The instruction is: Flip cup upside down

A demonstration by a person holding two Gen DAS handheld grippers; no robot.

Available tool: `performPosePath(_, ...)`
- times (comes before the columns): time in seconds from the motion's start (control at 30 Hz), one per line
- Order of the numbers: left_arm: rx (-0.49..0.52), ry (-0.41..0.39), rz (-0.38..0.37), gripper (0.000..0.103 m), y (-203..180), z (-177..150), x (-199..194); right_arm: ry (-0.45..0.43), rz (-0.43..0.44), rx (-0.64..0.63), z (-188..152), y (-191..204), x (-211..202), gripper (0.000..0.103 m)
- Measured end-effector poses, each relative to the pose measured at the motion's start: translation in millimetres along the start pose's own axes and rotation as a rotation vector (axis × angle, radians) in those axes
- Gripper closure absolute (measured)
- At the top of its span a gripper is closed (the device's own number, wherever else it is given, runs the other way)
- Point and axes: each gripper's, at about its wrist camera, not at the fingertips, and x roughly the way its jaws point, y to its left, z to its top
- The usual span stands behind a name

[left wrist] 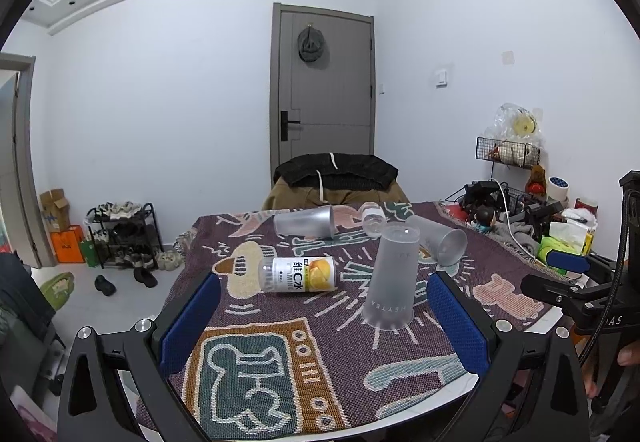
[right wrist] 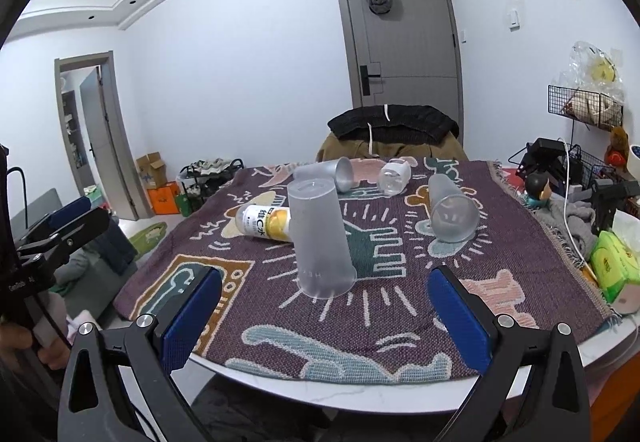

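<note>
A frosted cup (right wrist: 320, 238) stood mouth-down near the tabletop's (right wrist: 360, 394) front edge, both grippers, left (left wrist: 324, 318) and right (right wrist: 324, 316), spread and empty short of it. Best backed straight off, to avoid toppling it.

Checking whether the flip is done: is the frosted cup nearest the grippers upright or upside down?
Upside down. The frosted cup stands on its wide rim on the patterned cloth, closed narrow base on top.
</note>
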Motion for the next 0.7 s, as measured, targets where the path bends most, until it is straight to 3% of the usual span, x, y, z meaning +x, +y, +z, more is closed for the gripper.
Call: performPosePath(0.7,-0.001,0.002,0.007,0.000,-0.6,-3.8,-1.4,0.018,0.004,0.017,-1.7,-1.6,4.7,0.000)
